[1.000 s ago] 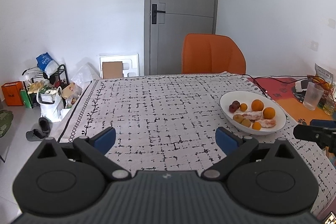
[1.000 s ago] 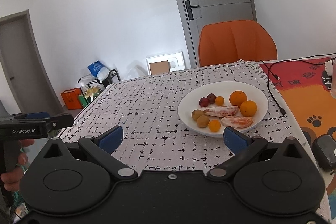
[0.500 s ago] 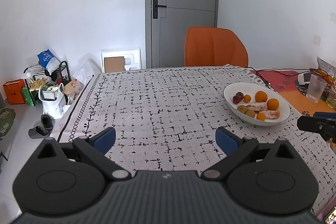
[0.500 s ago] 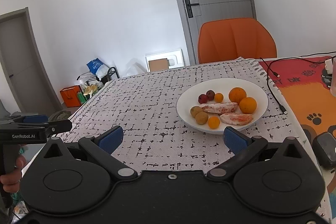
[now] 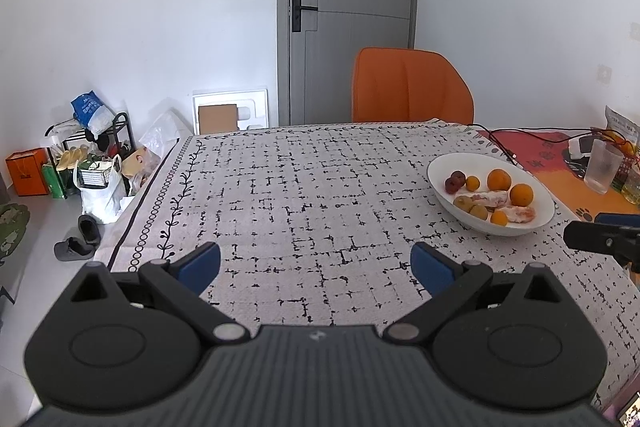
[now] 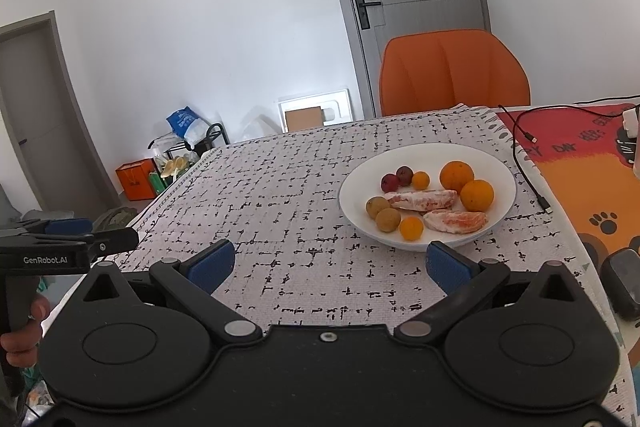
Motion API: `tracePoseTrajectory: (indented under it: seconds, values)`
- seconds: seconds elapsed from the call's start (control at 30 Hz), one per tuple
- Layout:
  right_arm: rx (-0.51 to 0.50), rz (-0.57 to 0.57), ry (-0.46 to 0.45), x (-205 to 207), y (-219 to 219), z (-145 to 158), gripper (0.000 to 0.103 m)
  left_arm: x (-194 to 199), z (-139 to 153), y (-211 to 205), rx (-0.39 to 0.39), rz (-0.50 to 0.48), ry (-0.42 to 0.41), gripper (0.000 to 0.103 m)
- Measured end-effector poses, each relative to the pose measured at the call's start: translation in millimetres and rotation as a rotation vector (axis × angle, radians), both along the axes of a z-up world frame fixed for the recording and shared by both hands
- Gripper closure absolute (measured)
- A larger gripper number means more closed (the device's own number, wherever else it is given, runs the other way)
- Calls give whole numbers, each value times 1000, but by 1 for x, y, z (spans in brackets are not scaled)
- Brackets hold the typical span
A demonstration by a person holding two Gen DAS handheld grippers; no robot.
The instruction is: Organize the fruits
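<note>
Left wrist view: the left gripper (image 5: 315,266) hangs above the near part of the patterned tablecloth (image 5: 304,195), its blue-padded jaws spread wide with nothing between them. The white bowl (image 5: 440,187) sits on the cloth, far to the right of the gripper and beyond its fingertips. Inside the bowl lie two large oranges (image 5: 499,179), small orange fruits, two dark red plums (image 5: 455,181), brownish round fruits (image 5: 464,203) and peeled pinkish citrus segments (image 5: 491,197). An orange chair (image 5: 410,87) stands behind the bowl at the table's far edge. A clear cup (image 5: 603,166) stands to the right of the bowl on an orange mat. The tip of the other gripper shows just right of the bowl.

Right wrist view: the right gripper (image 6: 327,261) is also wide open and holds nothing. The bowl (image 6: 500,171) lies just beyond its right finger, fruit all inside it. A black cable (image 6: 528,167) runs past the bowl's right side. Far left of the bowl, a hand (image 6: 20,331) grips the handle of the left gripper (image 6: 72,247).
</note>
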State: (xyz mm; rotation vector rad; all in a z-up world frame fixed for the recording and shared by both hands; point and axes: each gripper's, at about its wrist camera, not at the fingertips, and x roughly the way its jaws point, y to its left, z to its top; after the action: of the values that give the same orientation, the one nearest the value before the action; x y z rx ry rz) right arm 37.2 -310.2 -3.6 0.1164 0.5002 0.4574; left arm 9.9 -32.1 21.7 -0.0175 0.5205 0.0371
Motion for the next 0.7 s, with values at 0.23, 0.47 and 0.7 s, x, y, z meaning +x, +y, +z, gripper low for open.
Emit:
tracePoseTrajectory:
  seconds: [0.23, 0.47, 0.7]
  values:
    - [-5, 0, -4, 0, 1, 0, 0, 0, -1, 2, -3, 5, 2, 3]
    - [-6, -2, 2, 1, 1, -1, 0, 0, -1, 4, -5, 10, 6, 3]
    - [-10, 0, 3, 2, 1, -1, 0, -1, -1, 4, -5, 6, 6, 3]
